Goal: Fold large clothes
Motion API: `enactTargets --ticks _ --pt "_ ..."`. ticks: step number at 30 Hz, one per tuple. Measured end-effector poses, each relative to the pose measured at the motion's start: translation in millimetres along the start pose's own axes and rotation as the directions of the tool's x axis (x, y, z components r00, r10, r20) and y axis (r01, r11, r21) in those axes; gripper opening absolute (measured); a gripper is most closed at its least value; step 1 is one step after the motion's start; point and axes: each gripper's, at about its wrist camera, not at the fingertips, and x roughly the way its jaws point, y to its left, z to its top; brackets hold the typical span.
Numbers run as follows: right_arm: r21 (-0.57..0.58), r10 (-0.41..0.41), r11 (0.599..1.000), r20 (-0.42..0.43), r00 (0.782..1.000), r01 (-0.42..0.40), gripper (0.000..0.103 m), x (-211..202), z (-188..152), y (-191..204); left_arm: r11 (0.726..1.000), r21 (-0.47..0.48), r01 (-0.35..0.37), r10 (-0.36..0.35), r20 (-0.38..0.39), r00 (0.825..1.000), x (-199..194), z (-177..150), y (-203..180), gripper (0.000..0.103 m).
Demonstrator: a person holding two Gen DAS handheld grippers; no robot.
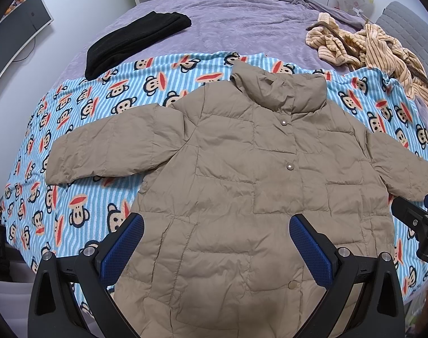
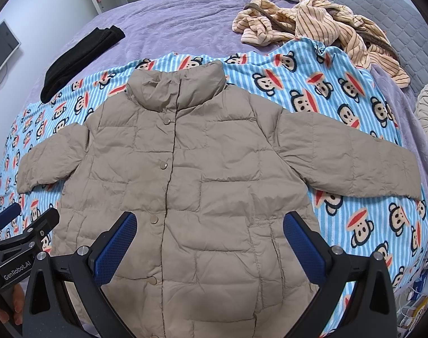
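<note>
Two tools, both with jaws spread wide and gripping nothing; left tool (image 1: 216, 249) hovers over the lower front of the jacket, right tool (image 2: 209, 246) likewise over the hem area, side by side near each other; neither pad looks to be touching fabric, though contact is hard to judge from above; tan puffer jacket (image 2: 185, 174) lies flat, front up, snaps closed, collar away from the tools, both sleeves stretched out to the sides; it sits on a blue striped monkey-print blanket (image 2: 340, 118) spread over a purple bed cover (image 1: 242, 19); beyond it, a folded black garment (image 1: 135, 42) on the left and a crumpled tan striped garment (image 2: 312, 28) on the right, well apart from the jacket; progress judgement: jacket only laid out and smoothed, no fold made yet; left to do: sleeves in, body folded over; striped garment probably also waiting; black one looks already folded.
</note>
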Motion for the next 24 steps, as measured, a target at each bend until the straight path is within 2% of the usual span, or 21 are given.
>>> enactTargets --ticks 24 --pt "0.006 0.012 1.000 -0.005 1.000 -0.012 0.103 3.7 -0.5 -0.6 1.000 -0.019 0.014 -0.014 -0.015 1.000 6.1 -8.4 8.2 0.103"
